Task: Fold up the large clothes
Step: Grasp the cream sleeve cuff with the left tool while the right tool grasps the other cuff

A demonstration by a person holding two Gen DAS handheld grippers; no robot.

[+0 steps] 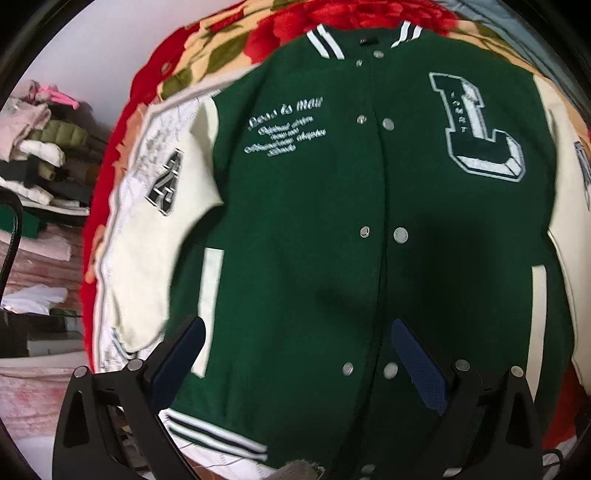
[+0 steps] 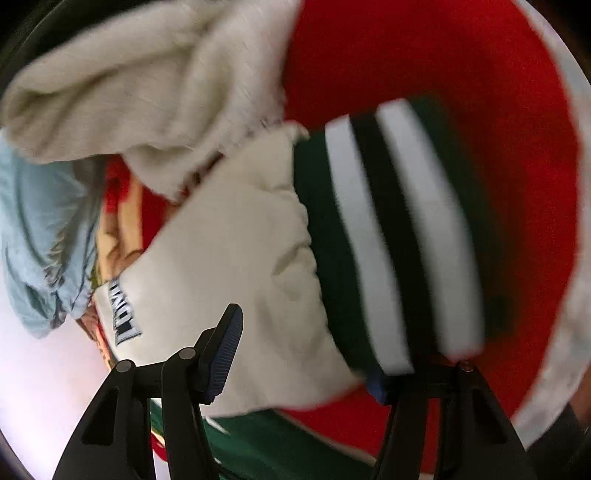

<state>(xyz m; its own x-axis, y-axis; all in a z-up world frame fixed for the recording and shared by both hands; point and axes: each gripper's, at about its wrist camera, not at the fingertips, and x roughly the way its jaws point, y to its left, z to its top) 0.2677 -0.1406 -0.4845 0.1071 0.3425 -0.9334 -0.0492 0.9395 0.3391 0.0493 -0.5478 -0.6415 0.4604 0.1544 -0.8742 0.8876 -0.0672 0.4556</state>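
Observation:
A green varsity jacket (image 1: 332, 206) with cream sleeves, snap buttons and a big "L" patch lies front up on a red floral blanket (image 1: 229, 33). My left gripper (image 1: 299, 354) is open above the jacket's lower front, near the hem, holding nothing. In the right wrist view a cream sleeve (image 2: 236, 258) with a green and white striped cuff (image 2: 391, 229) lies between the fingers of my right gripper (image 2: 306, 362). The jaws stand wide apart around the sleeve; the right finger is mostly hidden under the cuff.
Stacks of folded clothes (image 1: 40, 147) fill shelves at the left. A cream fleece cloth (image 2: 140, 81) and a light blue cloth (image 2: 44, 236) lie beyond the sleeve on the red blanket (image 2: 443, 59).

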